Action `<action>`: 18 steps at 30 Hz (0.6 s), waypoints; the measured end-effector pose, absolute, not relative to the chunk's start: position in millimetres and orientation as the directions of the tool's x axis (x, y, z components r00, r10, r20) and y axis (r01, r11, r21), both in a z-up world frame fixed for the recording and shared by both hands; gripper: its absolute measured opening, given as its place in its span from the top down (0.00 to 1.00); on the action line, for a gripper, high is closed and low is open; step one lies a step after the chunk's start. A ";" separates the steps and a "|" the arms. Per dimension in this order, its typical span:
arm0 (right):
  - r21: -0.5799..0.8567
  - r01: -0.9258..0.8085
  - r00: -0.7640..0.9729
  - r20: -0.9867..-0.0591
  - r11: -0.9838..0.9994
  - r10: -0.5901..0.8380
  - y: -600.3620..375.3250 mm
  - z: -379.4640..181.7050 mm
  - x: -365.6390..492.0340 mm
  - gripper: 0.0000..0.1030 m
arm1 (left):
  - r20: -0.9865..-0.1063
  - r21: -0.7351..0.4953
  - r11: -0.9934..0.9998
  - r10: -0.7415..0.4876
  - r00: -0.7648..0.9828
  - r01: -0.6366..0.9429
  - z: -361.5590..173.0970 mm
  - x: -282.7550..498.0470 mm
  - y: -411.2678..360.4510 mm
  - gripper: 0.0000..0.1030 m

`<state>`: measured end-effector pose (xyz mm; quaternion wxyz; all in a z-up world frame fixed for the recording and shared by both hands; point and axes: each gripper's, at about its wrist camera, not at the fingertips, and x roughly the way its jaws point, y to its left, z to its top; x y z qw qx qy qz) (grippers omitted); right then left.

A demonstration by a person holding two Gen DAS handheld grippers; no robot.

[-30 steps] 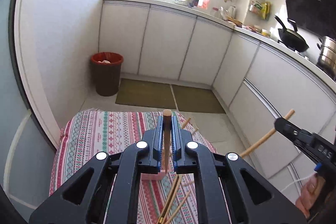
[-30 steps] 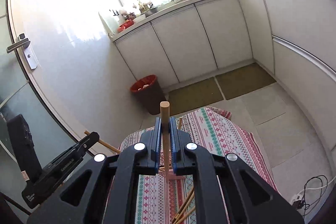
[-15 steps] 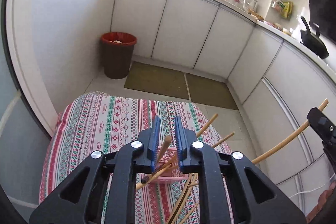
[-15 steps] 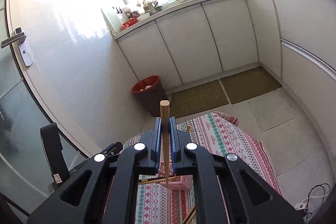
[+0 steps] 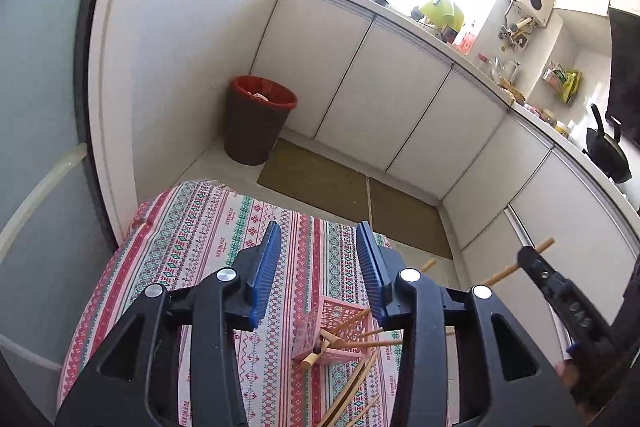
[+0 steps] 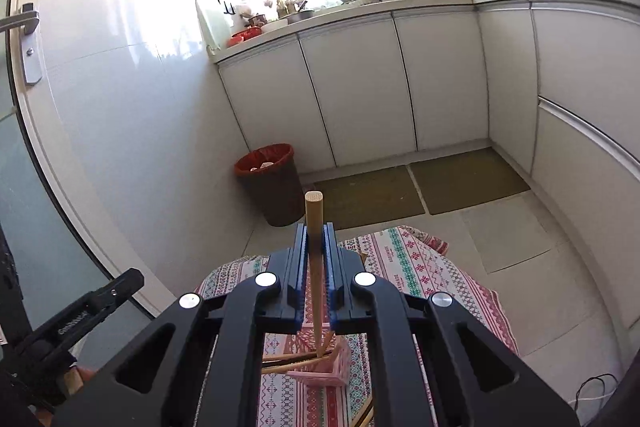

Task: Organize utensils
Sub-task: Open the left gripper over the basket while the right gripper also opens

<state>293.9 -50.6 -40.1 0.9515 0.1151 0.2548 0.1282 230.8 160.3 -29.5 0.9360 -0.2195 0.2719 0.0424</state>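
— Where do your two grippers stand right now?

— Your left gripper [image 5: 320, 267] hangs above the patterned tablecloth [image 5: 192, 227] with its blue pads spread wide apart and nothing between them. Your right gripper [image 6: 316, 259] is pressed together on a wooden chopstick [image 6: 314, 227], which stands upright between the pads with its blunt end poking above them.

— And the rest of the utensils?

— You have a pink lattice basket [image 5: 340, 323] sitting on the cloth just below your left gripper, with several chopsticks leaning in it at mixed angles. The lower tip of the chopstick you hold reaches down at the basket [image 6: 320, 367]; whether it touches the bottom, you cannot tell. A few loose chopsticks [image 5: 352, 395] lie on the cloth just beside the basket, toward you.

— Anything beyond the table?

— A red-lined bin [image 6: 272, 183] stands on the floor by the white cabinets [image 6: 360, 87].
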 end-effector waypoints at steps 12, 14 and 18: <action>0.259 -0.186 0.835 -0.466 0.948 0.292 -37.3 -58.5 304.0 0.60 | -0.556 -0.359 0.915 -0.049 0.830 -0.186 -31.3 228.2 155.8 0.57; 0.259 -0.185 0.835 -0.468 0.948 0.291 -40.9 -54.2 298.5 0.59 | -0.560 -0.354 0.917 -0.048 0.827 -0.187 -30.6 225.6 153.7 0.53; 0.248 -0.174 0.844 -0.460 0.953 0.274 -48.9 -49.2 282.3 0.46 | -0.567 -0.320 0.931 -0.042 0.823 -0.173 -26.6 218.8 144.0 0.48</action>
